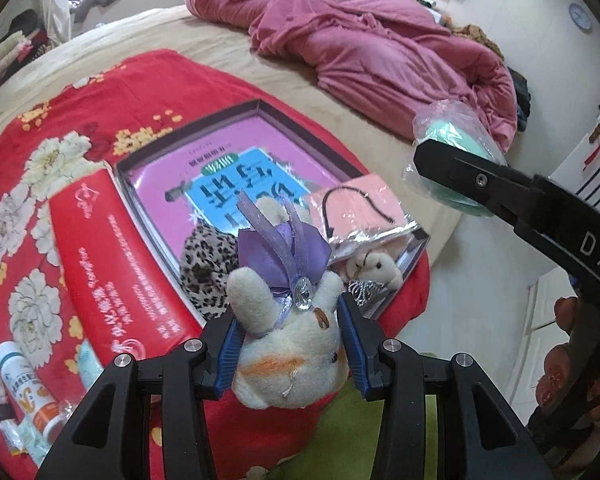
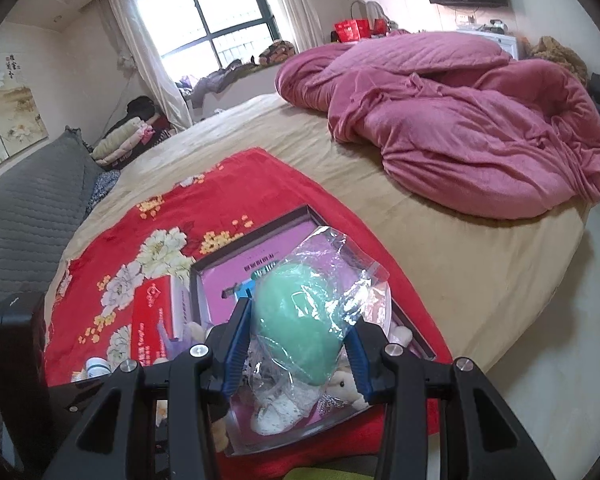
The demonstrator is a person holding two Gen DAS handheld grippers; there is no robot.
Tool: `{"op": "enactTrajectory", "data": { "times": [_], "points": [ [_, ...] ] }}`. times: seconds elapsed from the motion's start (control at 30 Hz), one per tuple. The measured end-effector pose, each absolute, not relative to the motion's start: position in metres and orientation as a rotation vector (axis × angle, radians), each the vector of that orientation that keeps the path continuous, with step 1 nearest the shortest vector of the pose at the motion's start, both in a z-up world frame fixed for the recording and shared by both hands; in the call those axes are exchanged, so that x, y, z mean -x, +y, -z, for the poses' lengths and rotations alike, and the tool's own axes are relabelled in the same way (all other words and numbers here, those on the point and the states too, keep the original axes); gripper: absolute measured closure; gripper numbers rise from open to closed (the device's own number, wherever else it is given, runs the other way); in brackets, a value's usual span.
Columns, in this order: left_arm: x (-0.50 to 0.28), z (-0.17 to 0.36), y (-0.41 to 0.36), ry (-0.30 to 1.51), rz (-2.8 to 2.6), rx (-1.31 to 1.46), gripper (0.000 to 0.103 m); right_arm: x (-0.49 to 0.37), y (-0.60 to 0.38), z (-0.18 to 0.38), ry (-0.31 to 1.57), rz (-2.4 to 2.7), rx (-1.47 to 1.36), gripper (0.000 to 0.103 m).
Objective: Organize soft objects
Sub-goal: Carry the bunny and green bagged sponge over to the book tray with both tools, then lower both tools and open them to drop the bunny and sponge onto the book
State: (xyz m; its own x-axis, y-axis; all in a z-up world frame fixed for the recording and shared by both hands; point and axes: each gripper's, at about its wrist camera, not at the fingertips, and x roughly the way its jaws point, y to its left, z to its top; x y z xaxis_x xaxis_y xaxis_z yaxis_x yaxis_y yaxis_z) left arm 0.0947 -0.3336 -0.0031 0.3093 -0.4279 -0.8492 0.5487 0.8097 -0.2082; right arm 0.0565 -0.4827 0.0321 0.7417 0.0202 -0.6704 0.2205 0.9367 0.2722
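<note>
My left gripper (image 1: pixel 290 344) is shut on a white plush cat (image 1: pixel 292 360) with orange patches and a purple ribbon bow, held above the near end of an open dark box (image 1: pixel 140 160). The box lies on a red floral blanket (image 1: pixel 60 128) and holds a pink-and-blue book, a leopard-print plush (image 1: pixel 204 268), a small cream plush (image 1: pixel 376 268) and a pink packet in clear wrap (image 1: pixel 360 208). My right gripper (image 2: pixel 296 340) is shut on a green sponge in a clear plastic bag (image 2: pixel 300 320), held above the box (image 2: pixel 296 212). It also shows in the left wrist view (image 1: pixel 456 136).
A red carton (image 1: pixel 112 264) lies left of the box. Small bottles and tubes (image 1: pixel 24 392) lie at the blanket's near left. A rumpled pink duvet (image 2: pixel 460 120) covers the far right of the beige bed. A grey cushioned headboard (image 2: pixel 28 208) stands at left.
</note>
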Motion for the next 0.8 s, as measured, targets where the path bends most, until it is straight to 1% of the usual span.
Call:
{"op": "enactTrajectory", "data": {
  "times": [0.37, 0.63, 0.7, 0.8],
  "points": [
    [-0.106, 0.038, -0.341, 1.152, 0.652, -0.137, 0.056, -0.077, -0.478, 0.005, 0.824, 0.095, -0.336, 0.059],
    [-0.101, 0.046, -0.349, 1.153, 0.670, -0.168, 0.057, -0.093, -0.474, 0.025, 0.882, 0.085, -0.337, 0.059],
    [-0.101, 0.047, -0.348, 1.154, 0.668, -0.156, 0.060, -0.096, -0.474, 0.028, 0.889, 0.075, -0.340, 0.059],
    [-0.101, 0.047, -0.347, 1.153, 0.667, -0.149, 0.062, -0.103, -0.474, 0.034, 0.910, 0.078, -0.330, 0.058]
  ]
}}
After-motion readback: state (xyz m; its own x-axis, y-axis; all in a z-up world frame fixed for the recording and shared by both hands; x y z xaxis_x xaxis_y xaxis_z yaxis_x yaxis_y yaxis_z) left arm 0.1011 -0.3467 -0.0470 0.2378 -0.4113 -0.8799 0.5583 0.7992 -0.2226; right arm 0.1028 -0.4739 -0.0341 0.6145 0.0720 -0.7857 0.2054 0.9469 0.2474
